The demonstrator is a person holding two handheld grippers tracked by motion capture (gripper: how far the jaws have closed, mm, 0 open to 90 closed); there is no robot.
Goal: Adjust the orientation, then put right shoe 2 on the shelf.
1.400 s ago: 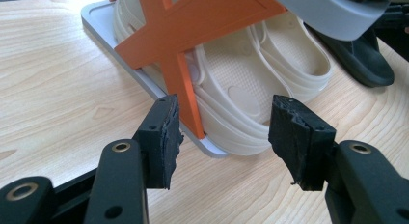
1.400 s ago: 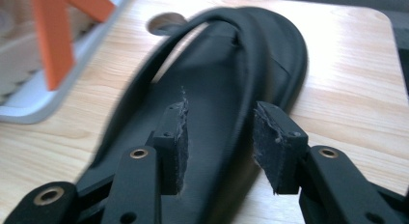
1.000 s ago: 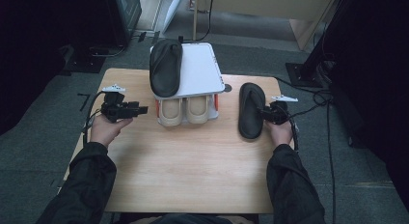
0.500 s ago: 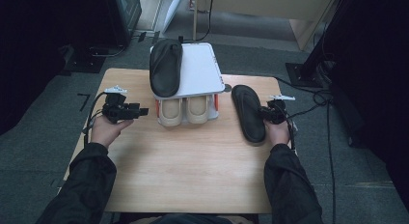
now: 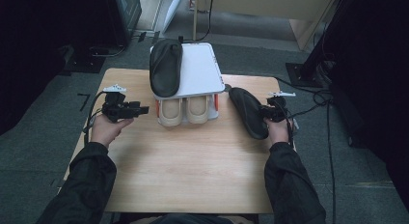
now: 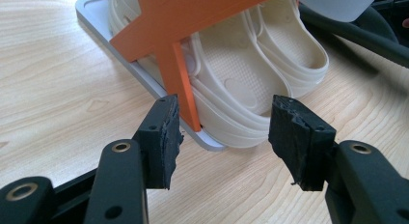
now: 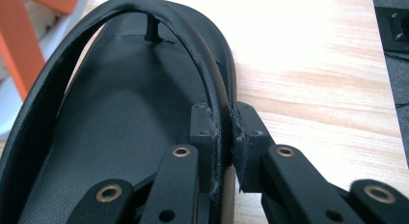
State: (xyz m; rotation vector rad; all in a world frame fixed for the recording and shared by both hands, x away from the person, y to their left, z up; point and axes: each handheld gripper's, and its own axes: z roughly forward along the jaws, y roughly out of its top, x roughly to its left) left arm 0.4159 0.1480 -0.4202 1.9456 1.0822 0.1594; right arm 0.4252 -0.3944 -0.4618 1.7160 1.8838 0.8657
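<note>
Sandal (image 7: pixel 111 137) strap is pinched by right claw (image 7: pixel 225 137), jaws just closed; left claw (image 6: pixel 223 132) spread; lift to rack (image 5: pixel 205 74) judged next.

**A lab or workshop room set up for recording**

A small wooden counter (image 5: pixel 193 161) is standing alone on grey carpet tiles (image 5: pixel 43 151), ringed by dark equipment. Black cables (image 5: pixel 333 137) are trailing across the floor, a black stand base (image 5: pixel 301 72) is sitting to the right, and a dark cabinet (image 5: pixel 128 11) is looming at the back. A plywood panel (image 5: pixel 270 4) is closing off the far side.
</note>
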